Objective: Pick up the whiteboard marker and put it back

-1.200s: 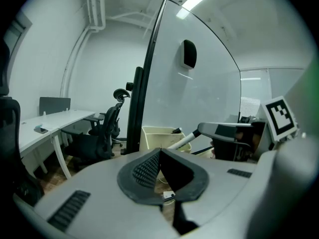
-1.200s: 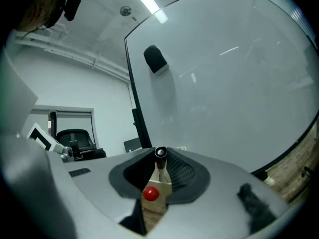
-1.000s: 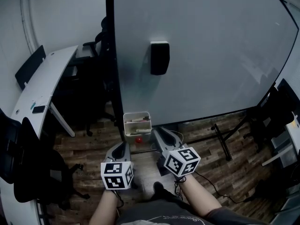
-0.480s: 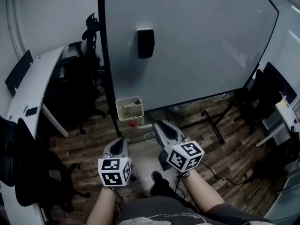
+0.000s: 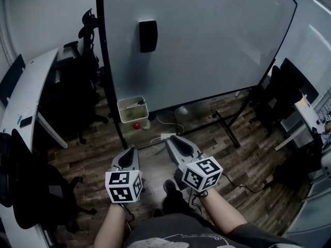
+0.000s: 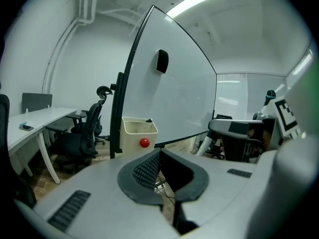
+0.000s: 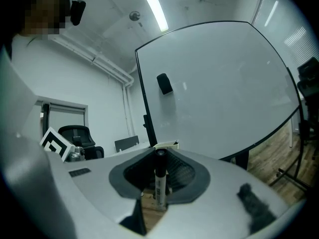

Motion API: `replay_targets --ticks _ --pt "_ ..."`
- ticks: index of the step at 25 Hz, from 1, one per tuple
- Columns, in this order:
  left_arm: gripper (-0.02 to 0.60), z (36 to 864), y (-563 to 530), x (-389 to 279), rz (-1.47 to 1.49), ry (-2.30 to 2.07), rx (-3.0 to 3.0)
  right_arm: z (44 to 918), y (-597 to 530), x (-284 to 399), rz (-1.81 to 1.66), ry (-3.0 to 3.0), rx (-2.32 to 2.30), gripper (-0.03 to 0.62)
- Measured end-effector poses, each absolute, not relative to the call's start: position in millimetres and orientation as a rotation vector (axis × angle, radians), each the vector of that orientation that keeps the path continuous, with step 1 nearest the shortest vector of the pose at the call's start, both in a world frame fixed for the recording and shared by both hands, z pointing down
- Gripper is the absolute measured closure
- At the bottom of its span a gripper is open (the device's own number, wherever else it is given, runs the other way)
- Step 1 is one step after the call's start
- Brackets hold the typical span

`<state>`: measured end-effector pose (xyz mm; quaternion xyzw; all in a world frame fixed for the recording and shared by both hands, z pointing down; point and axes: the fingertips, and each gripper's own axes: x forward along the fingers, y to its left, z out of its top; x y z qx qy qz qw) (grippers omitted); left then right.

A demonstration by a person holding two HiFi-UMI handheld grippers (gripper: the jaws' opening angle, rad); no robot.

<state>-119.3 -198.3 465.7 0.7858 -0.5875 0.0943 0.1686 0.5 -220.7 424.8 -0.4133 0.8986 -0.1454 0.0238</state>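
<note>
Item: marker, upright, pinched between my right gripper jaws. Left gripper: jaws together, empty. Likely destination: cream box, eleven o'clock, beside whiteboard. Handling: approach level, grip firm, release only inside.

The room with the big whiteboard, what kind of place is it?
Probably an office or meeting room. It has a large whiteboard on a stand, a long white desk and black office chairs.
</note>
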Motion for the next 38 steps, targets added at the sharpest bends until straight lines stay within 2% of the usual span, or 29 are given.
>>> replay_targets --ticks 13,38 --pt "0.569 463.8 -179.5 -116.2 0.272 -1.676 2.258 440.6 -192.9 13.1 -0.485 2.766 -1.318 0.516" --pt "0.568 445.8 -179.1 -132.7 0.191 -1.703 2.260 413.6 -198.0 -1.4 -0.390 2.777 -1.290 0.516"
